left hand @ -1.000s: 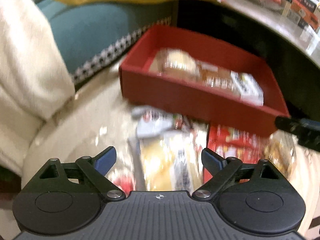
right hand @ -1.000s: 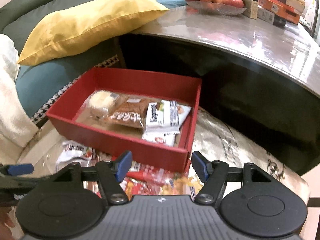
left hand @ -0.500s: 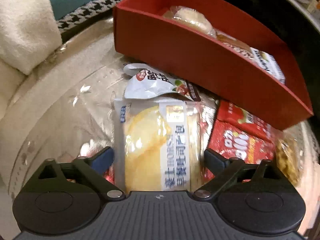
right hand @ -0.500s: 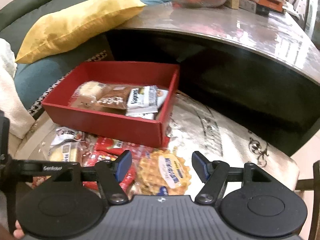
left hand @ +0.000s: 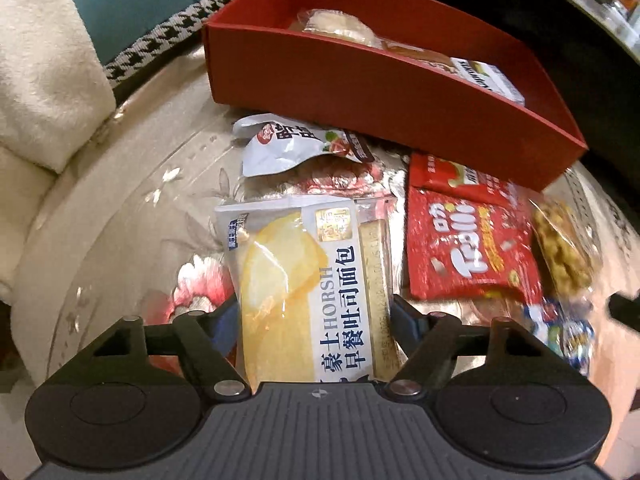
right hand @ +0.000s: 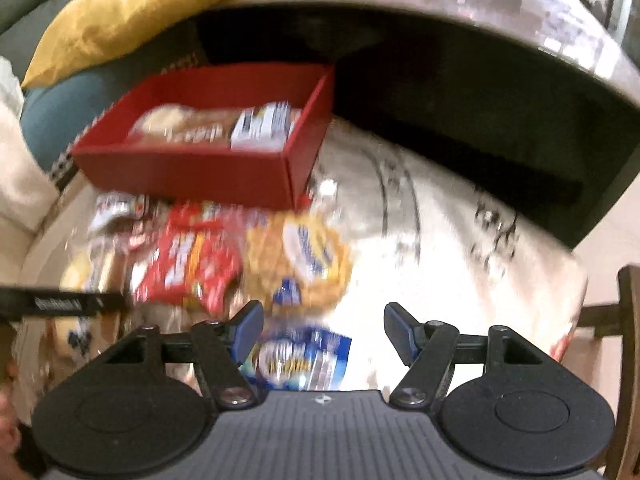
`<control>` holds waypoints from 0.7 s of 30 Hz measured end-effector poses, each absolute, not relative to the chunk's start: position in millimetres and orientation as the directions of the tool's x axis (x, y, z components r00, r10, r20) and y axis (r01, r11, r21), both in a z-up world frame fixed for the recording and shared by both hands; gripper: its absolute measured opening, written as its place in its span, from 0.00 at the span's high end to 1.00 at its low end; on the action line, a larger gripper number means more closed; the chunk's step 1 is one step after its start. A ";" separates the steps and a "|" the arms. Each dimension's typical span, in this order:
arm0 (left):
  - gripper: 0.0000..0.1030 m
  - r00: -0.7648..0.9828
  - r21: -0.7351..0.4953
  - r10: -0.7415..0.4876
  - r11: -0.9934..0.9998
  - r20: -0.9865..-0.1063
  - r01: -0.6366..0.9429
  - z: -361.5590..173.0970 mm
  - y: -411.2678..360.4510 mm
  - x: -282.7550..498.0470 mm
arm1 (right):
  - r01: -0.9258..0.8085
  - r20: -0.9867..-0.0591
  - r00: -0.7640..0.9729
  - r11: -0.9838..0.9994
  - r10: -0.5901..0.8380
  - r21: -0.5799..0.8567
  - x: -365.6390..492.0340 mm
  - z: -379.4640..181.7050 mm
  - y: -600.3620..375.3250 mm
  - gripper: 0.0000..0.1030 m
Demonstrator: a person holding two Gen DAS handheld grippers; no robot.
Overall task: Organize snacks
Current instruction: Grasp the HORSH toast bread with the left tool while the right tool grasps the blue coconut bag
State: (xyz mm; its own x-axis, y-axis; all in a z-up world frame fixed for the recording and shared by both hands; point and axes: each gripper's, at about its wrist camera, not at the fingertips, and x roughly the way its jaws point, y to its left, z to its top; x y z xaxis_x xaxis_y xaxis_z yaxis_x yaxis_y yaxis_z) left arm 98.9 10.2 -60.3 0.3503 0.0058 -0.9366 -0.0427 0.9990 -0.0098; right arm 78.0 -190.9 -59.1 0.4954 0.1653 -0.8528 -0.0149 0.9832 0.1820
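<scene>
A red box [left hand: 384, 92] [right hand: 192, 168] holds several wrapped snacks. In front of it loose snacks lie on the floral table: a yellow toast bread pack [left hand: 308, 288], a white pouch [left hand: 292, 142], a red packet [left hand: 468, 248] [right hand: 188, 264] and a waffle pack [right hand: 304, 256]. My left gripper [left hand: 316, 316] has its fingers on both sides of the bread pack, touching or nearly touching it. My right gripper [right hand: 324, 324] is open over a blue-and-white packet [right hand: 296, 356], apart from it.
A cream blanket [left hand: 44, 72] and a teal sofa with a yellow pillow [right hand: 132, 16] lie to the left. A dark table with a glossy top [right hand: 460, 40] stands behind the box. A wooden chair part [right hand: 628, 320] is at the right.
My left gripper has lowered onto the bread pack and its fingers have narrowed around it. My right gripper has pulled back and down toward the blue-and-white packet; its view is blurred by motion.
</scene>
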 end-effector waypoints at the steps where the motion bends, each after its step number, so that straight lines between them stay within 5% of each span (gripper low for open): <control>1: 0.23 0.351 -0.016 -0.002 0.999 -0.936 -0.038 -57.6 11.4 93.5 | -0.006 -0.862 0.479 0.982 0.166 0.186 78.0 -65.4 -190.5 0.39; 11: 0.22 0.370 -0.040 -0.033 0.999 -0.929 -0.011 -46.6 11.0 93.5 | -0.026 -0.867 0.387 0.944 0.314 0.330 78.5 -86.6 -176.9 0.36; 16: 0.22 0.376 -0.065 -0.057 0.998 -0.925 -0.008 -40.6 13.9 92.7 | -0.066 -0.825 0.273 0.865 0.495 0.498 42.3 -79.6 -166.0 0.34; 21: 0.22 0.380 -0.067 -0.059 0.998 -0.923 -0.008 -38.0 13.9 90.2 | -0.153 -0.869 0.389 0.952 0.304 0.265 44.3 -64.4 -159.4 0.34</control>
